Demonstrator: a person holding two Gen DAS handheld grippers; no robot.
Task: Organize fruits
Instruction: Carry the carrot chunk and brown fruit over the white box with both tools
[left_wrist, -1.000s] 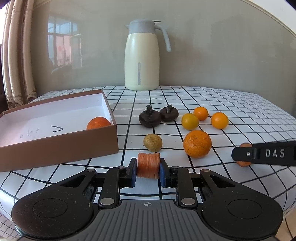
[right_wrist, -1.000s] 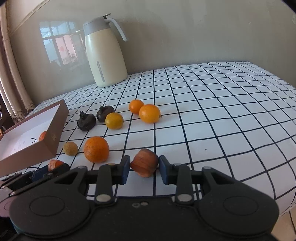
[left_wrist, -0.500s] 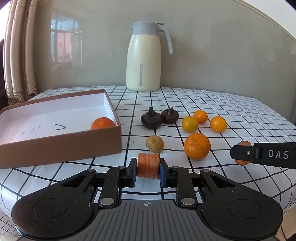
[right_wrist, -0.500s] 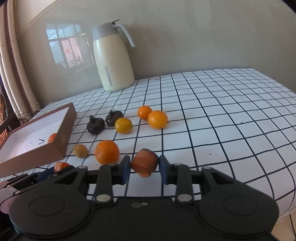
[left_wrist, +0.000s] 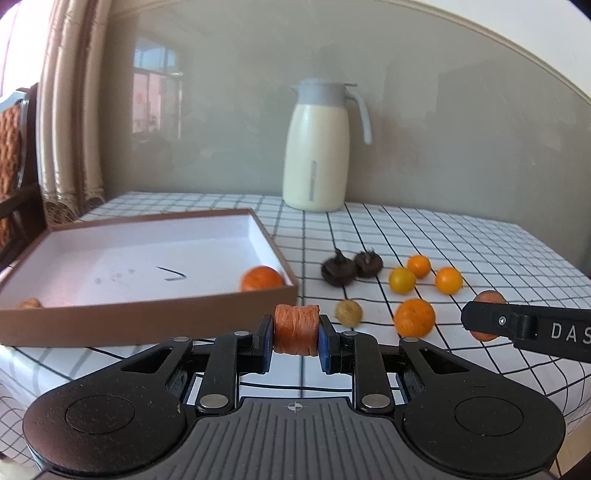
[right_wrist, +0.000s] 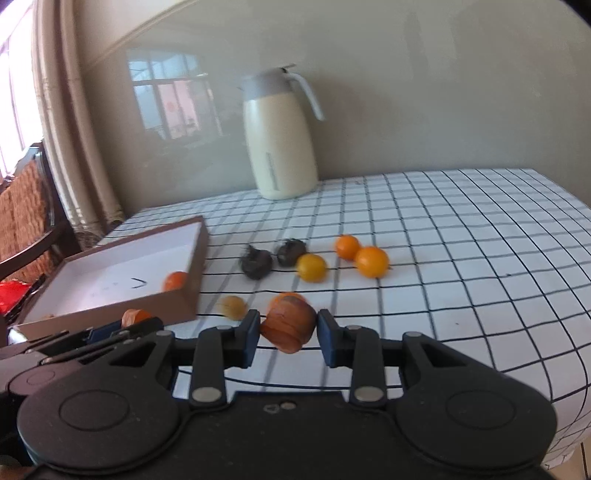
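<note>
Left tongs (left_wrist: 295, 338) clenched on a ribbed orange fruit (left_wrist: 296, 329), held above the table just right of the brown box (left_wrist: 147, 317), which lies forward-left. Right tongs (right_wrist: 287, 334) grip a reddish-brown fruit (right_wrist: 290, 325), probably farther from the box; motion blur.

Bright daylight comes from the left. The shiny wall (left_wrist: 461, 140) shows a window reflection (right_wrist: 173, 99). The right picture is blurry, with smeared fruit. Straight lines bend near the edges.
</note>
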